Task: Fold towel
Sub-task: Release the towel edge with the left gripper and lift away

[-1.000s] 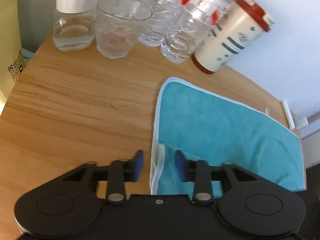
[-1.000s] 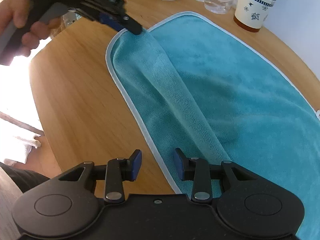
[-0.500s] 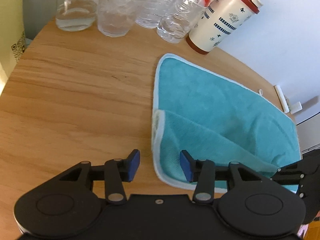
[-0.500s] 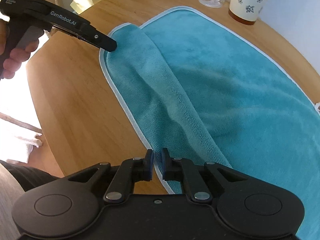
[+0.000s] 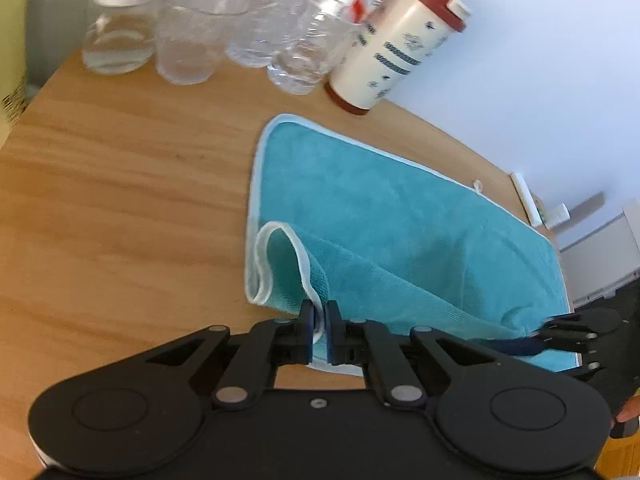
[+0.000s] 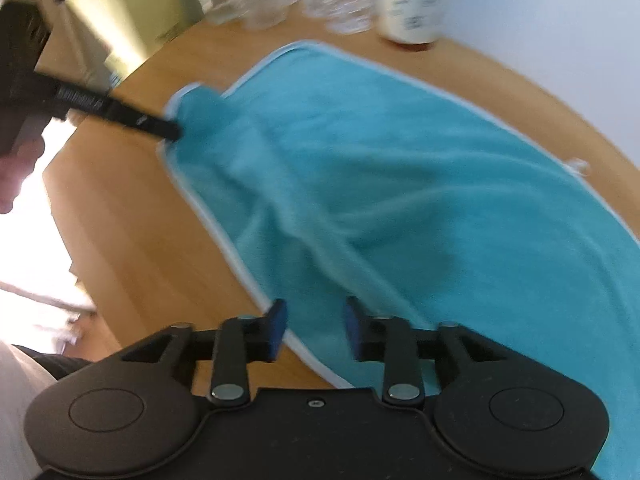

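On the table (image 5: 120, 184), my left tool (image 5: 319, 332) pinches the towel (image 5: 400, 220) corner; right tool (image 6: 316, 330) gapes empty. First fold starting: right must grip its corner next.

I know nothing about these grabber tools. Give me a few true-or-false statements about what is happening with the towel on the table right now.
1. The left gripper is shut on the towel at its white-trimmed edge. True.
2. The right gripper is clamped shut. False: its jaws stand apart over the towel's near edge.
3. The towel is red. False: it is teal.
4. A cup with a red lid stands beyond the towel. True.
5. The towel lies on carpet. False: it lies on a wooden table.
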`<action>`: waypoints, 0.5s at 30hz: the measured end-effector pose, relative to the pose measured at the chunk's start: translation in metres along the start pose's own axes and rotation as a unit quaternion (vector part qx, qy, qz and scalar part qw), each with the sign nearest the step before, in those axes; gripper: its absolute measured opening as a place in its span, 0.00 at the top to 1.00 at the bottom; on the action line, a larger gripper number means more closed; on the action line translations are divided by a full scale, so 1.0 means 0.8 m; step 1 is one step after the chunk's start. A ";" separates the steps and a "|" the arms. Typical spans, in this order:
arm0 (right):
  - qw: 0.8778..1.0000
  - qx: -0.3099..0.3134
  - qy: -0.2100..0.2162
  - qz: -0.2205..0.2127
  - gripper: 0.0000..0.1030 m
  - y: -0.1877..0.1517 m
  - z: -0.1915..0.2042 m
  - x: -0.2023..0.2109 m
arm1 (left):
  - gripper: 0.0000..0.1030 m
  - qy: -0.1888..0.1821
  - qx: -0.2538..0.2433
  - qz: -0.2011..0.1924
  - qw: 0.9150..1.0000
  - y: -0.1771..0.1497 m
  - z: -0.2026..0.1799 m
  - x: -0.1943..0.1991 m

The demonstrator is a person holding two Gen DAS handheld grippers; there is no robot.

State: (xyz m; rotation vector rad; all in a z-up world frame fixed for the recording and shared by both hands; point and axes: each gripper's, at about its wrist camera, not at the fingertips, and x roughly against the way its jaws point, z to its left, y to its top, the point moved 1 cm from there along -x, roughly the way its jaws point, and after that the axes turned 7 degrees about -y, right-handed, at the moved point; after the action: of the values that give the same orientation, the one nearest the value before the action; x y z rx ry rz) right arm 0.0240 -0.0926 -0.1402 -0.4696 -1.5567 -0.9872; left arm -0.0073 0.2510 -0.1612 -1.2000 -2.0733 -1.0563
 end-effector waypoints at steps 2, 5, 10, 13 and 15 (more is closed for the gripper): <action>1.000 -0.021 -0.021 0.005 0.61 -0.015 -0.024 0.011 | 0.96 0.000 0.019 -0.003 1.000 -0.004 0.003 0.010; 0.997 -0.054 -0.048 0.015 0.61 -0.039 -0.060 0.024 | 0.96 -0.010 0.038 -0.009 0.999 -0.016 0.001 0.035; 0.989 -0.121 -0.068 0.054 0.61 -0.086 -0.117 0.019 | 0.96 0.007 0.039 0.017 0.999 -0.045 -0.004 0.054; 0.990 -0.113 -0.043 0.076 0.61 -0.113 -0.122 0.021 | 0.97 0.030 0.061 0.035 0.997 -0.063 0.000 0.055; 0.993 -0.091 -0.030 0.072 0.61 -0.124 -0.118 0.024 | 0.97 0.042 0.075 0.043 0.995 -0.073 0.001 0.055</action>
State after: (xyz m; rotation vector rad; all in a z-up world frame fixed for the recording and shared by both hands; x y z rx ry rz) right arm 0.0010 -0.2276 -0.1576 -0.7347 -1.4702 -1.0155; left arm -0.0794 0.2548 -0.1507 -1.1396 -1.9811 -0.8791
